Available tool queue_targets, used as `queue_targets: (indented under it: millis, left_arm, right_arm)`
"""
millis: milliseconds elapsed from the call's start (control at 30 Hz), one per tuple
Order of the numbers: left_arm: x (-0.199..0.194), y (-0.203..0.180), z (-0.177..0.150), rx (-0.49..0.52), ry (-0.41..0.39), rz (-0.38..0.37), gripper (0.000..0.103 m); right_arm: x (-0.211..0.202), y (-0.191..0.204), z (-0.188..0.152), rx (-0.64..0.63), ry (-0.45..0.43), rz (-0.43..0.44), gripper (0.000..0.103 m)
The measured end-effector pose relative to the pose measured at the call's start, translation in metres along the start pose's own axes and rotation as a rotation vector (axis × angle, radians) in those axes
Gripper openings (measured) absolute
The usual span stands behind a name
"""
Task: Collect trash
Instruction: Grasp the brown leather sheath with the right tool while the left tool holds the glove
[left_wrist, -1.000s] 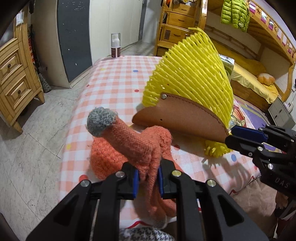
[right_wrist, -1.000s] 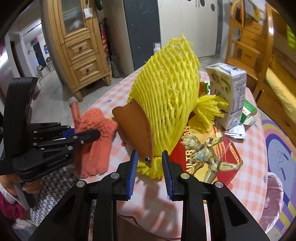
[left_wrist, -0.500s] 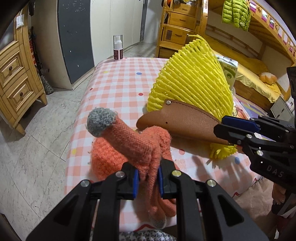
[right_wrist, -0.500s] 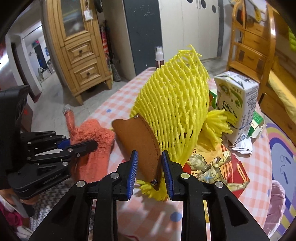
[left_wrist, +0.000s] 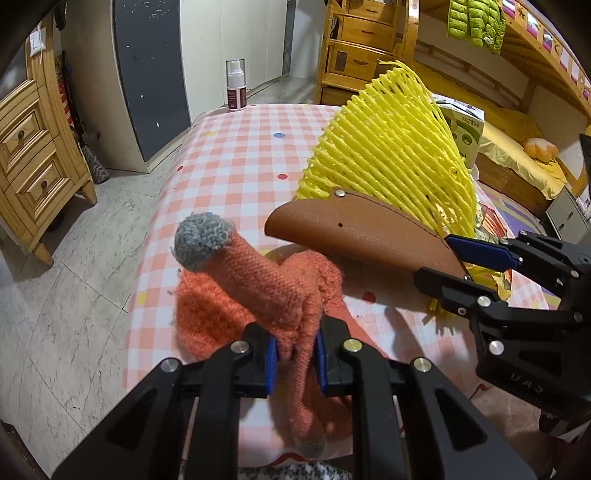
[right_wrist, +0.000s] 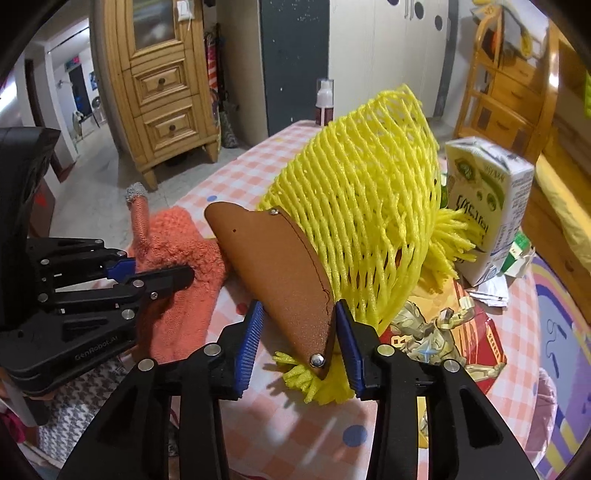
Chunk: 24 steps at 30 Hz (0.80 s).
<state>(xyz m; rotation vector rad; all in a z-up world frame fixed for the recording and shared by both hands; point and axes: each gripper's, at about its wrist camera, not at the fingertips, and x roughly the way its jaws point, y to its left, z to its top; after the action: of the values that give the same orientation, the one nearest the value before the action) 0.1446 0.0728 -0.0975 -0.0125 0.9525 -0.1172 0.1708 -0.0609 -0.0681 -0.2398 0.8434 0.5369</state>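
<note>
My left gripper (left_wrist: 294, 354) is shut on an orange knit glove (left_wrist: 273, 288) with a grey fingertip, at the near edge of the checked table (left_wrist: 240, 155). The glove also shows in the right wrist view (right_wrist: 177, 258). My right gripper (right_wrist: 299, 334) has its jaws apart around the narrow end of a brown leather pouch (right_wrist: 277, 266), pads close to it. The pouch (left_wrist: 354, 236) leans on a yellow foam fruit net (right_wrist: 362, 206), which also shows in the left wrist view (left_wrist: 391, 158). The right gripper shows in the left wrist view (left_wrist: 458, 260).
A milk carton (right_wrist: 487, 206), crumpled paper (right_wrist: 491, 288) and a gold toy figure (right_wrist: 424, 332) on a red box lie right of the net. A spray bottle (left_wrist: 235, 88) stands at the table's far edge. Wooden cabinets (right_wrist: 162, 88) and a bunk bed (left_wrist: 517, 122) surround the table.
My right gripper has moved forward along the brown pouch and its jaws have spread wider. The left gripper still holds the glove in the same place.
</note>
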Motion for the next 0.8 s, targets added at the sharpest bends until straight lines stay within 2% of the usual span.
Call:
queue_targets:
  millis: [167, 200, 233, 367, 600, 733, 800]
  left_arm:
    - [-0.013, 0.007, -0.002, -0.024, -0.017, 0.008, 0.014]
    - [-0.015, 0.008, -0.001, -0.027, -0.023, 0.008, 0.014]
    - [-0.018, 0.009, -0.001, -0.031, -0.032, 0.006, 0.014]
    - [-0.031, 0.010, 0.001, -0.035, -0.061, -0.005, 0.014]
    - [-0.024, 0.009, -0.003, -0.041, -0.036, -0.009, 0.014]
    - [-0.017, 0.007, -0.003, -0.037, -0.018, -0.014, 0.014]
    - [-0.014, 0.006, -0.002, -0.032, -0.015, -0.014, 0.014]
  right_arm:
    - [-0.014, 0.001, -0.004, 0.002, -0.041, -0.013, 0.035]
    - [-0.017, 0.001, -0.004, 0.003, -0.048, -0.010, 0.015]
    - [-0.020, 0.001, -0.004, 0.008, -0.053, -0.004, 0.004]
    - [-0.031, -0.004, -0.001, 0.037, -0.080, 0.002, 0.004]
    - [-0.017, 0.007, -0.011, -0.009, 0.009, 0.052, 0.010]
    - [-0.014, 0.008, -0.006, -0.005, 0.009, 0.066, 0.024]
    - [-0.009, 0.011, -0.003, -0.023, 0.016, 0.066, 0.027]
